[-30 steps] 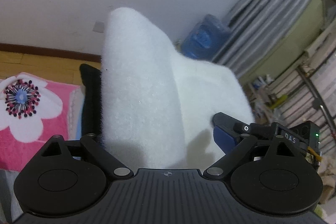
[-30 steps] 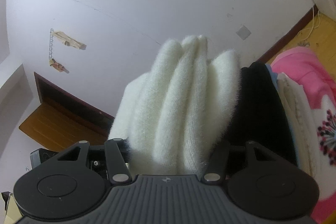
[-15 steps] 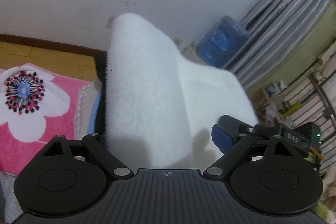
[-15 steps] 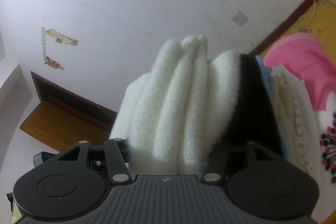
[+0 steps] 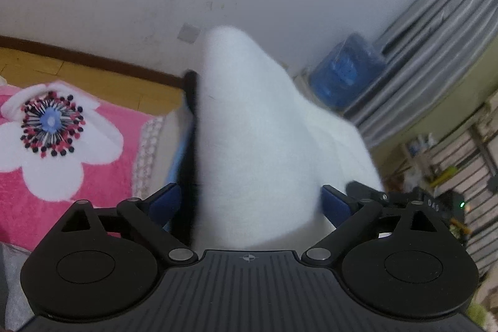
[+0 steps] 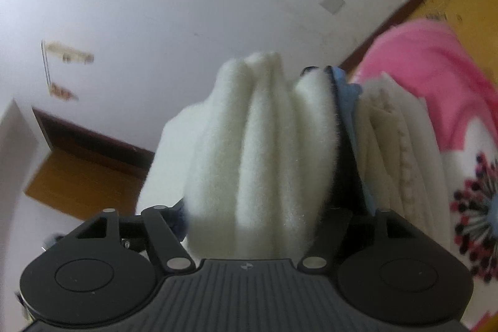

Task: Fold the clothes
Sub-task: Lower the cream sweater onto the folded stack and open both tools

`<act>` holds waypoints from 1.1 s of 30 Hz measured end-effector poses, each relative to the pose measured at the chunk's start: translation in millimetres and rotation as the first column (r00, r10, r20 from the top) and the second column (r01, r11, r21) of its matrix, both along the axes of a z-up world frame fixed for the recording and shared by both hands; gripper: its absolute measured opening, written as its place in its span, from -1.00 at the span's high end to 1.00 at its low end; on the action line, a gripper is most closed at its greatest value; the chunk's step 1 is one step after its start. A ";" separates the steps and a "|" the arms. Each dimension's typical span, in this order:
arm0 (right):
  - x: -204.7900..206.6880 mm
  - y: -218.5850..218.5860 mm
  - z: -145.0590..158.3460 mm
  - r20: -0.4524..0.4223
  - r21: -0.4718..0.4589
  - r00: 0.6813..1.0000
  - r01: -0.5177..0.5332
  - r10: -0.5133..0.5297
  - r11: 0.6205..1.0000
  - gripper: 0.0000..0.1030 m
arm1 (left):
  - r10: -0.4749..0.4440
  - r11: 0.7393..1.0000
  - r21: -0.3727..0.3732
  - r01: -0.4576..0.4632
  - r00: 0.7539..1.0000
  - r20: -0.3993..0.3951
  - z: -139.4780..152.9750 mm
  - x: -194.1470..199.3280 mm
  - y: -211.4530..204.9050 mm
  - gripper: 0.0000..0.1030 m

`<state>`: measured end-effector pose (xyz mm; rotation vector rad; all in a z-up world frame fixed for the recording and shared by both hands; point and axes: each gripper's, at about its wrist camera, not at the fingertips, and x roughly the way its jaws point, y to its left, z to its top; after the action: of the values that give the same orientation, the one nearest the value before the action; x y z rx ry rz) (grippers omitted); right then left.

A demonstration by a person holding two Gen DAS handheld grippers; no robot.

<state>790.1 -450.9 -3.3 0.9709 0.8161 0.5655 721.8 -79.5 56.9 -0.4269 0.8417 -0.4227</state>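
Stacking is in hand: each hand-held gripper, left point(image 5: 251, 201) and right point(image 6: 251, 209), clamps the folded white fleece point(image 5: 249, 139) at frame centre; next it needs lowering squarely onto the clothes pile point(image 6: 382, 145).

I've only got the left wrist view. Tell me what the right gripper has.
Observer: The right gripper is clamped on the white fleece, which is bunched into several thick ridges.
Operator: Report what sits beside that bundle.
Observer: A stack seen edge-on: a black layer, then a blue garment.
Operator: Keep going outward.
Observer: Several cream layers come next, then the pink flowered blanket.
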 end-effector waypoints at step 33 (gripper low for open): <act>-24.4 90.3 78.3 0.365 -0.663 0.911 0.108 0.194 0.740 0.44 | -0.011 0.979 0.204 -0.025 0.985 0.173 50.5 -6.6 -27.0 -0.89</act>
<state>765.7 -360.5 74.9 0.1364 0.5826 0.4379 715.1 -106.4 107.4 -0.1982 0.7062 -0.3562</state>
